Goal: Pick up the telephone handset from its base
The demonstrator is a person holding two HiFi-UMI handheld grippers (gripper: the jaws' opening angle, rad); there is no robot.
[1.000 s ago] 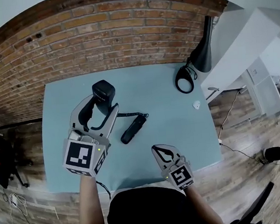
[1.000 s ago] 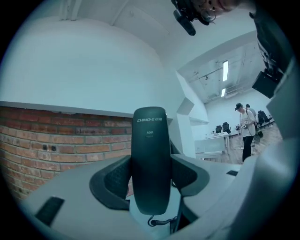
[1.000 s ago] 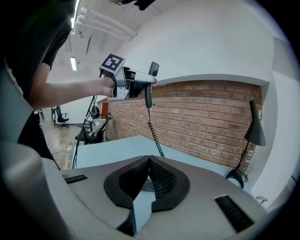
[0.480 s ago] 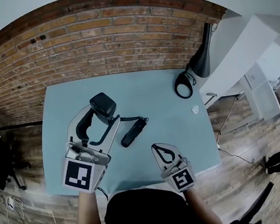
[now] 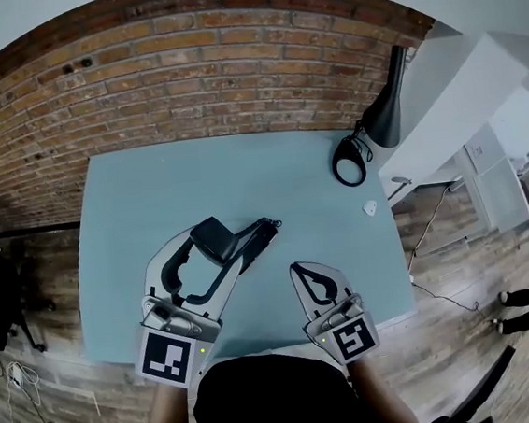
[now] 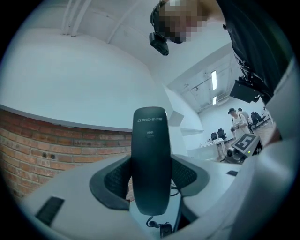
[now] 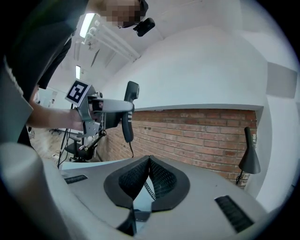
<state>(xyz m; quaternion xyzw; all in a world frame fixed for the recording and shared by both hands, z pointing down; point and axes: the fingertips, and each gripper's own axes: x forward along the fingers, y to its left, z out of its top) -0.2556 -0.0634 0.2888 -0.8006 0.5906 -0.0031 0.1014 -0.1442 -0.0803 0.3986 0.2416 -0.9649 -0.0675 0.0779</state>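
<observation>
Handset clamped in the left gripper, lifted clear of its base. Right gripper closed, empty. Next: hold steady, mind the cord

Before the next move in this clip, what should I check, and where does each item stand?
1. Handset clamped between the left gripper pads: ok.
2. Handset lifted off the base: ok; the right gripper view shows it hanging in the air.
3. Cord running free, with no snag at the base: cannot tell.
4. Right gripper shut and empty, off to the side of the handset: ok.
5. Lamp well away from the handset: ok.
</observation>
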